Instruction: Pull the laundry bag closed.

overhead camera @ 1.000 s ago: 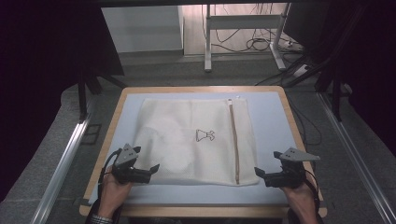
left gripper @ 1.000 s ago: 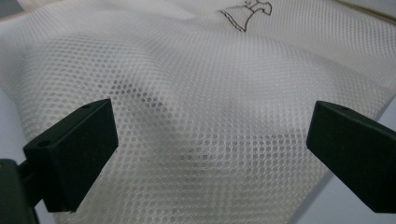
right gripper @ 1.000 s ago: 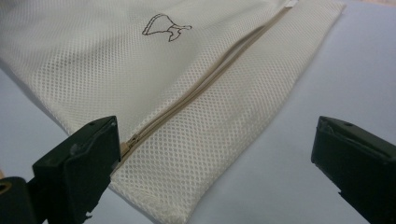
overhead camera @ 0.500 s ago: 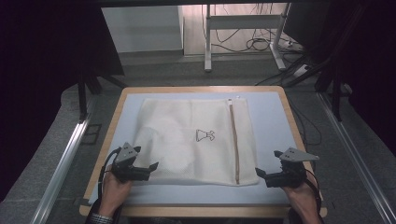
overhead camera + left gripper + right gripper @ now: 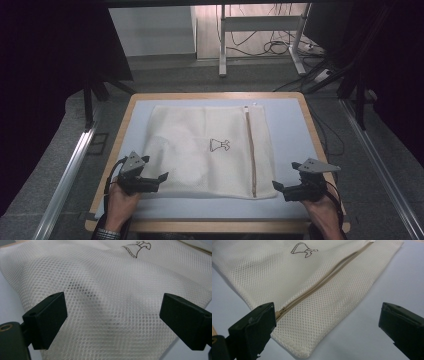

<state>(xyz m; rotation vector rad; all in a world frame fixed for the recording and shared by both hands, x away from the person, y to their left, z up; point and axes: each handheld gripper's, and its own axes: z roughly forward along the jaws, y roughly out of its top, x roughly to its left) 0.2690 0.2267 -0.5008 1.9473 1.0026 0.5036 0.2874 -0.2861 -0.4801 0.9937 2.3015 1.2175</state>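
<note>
From the high view, a flat cream-white mesh laundry bag [image 5: 207, 150] lies spread on the pale blue table top with a light wooden rim [image 5: 290, 125], a beige zipper [image 5: 250, 150] running down its right part and a small dark dress-shaped print [image 5: 220, 145] near the middle. The left gripper [image 5: 162, 177] sits at the bag's near-left edge and the right gripper [image 5: 276, 185] just off its near-right corner, each held by a hand at the table's near side. In the left gripper view, the black jaws stand wide apart over the mesh – the netting [image 5: 110, 302] bulges up between them, but the pads aren't pressing on it. In the right gripper view, the jaws are also spread wide, gripping nothing – the zipper's near end [image 5: 280, 311] sits right by one jaw, and the bag's corner [image 5: 302, 353] lies between the two.
</note>
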